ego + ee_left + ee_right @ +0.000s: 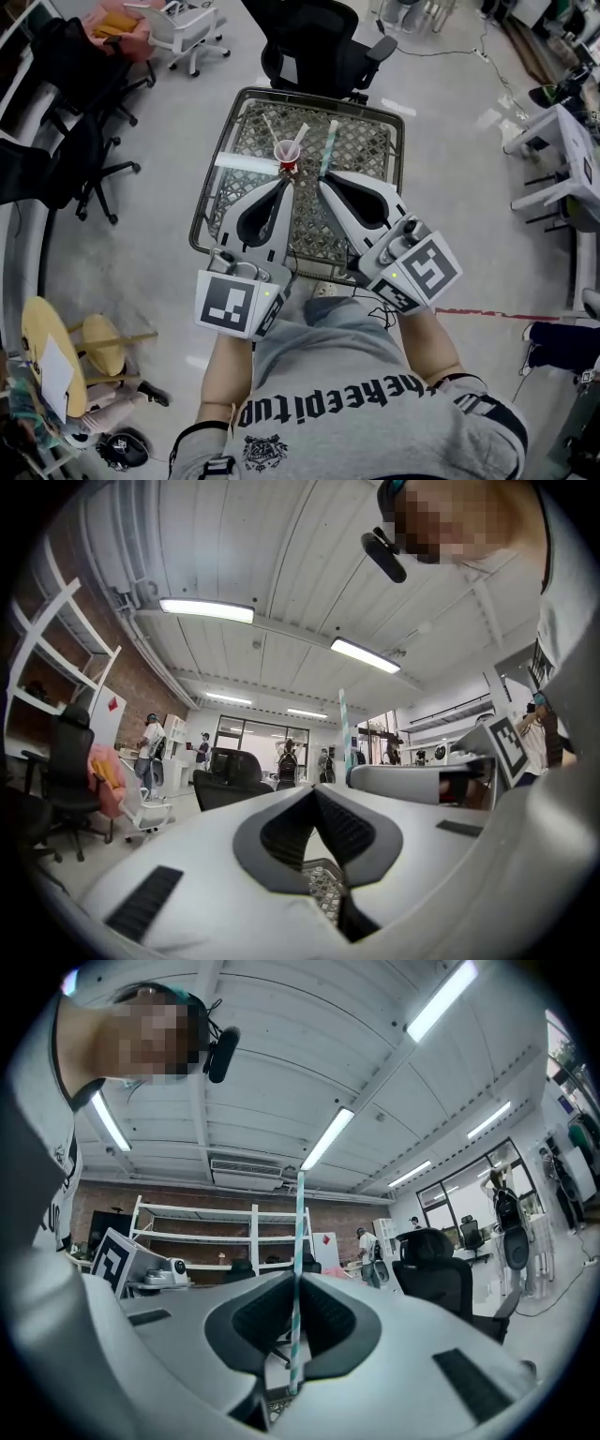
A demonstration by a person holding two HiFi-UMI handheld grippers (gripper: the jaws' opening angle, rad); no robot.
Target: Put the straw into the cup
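A small red cup (289, 154) stands on the metal mesh table (370, 141), with a couple of straws leaning out of it. My left gripper (285, 181) points at the cup from just in front, its jaws shut with nothing between them (315, 789); no cup shows in the left gripper view. To the right of the cup, my right gripper (322, 178) is shut on a teal-striped straw (328, 147). That straw (299, 1232) stands upright between the jaws (296, 1274) and rises well past the tips. It also shows as a thin teal straw (343, 733) in the left gripper view.
A white strip (246, 161) lies on the mesh left of the cup. A black office chair (323, 42) stands behind the table. More chairs (80, 141) are at the left and a white desk (562, 155) at the right. The person's torso fills the bottom.
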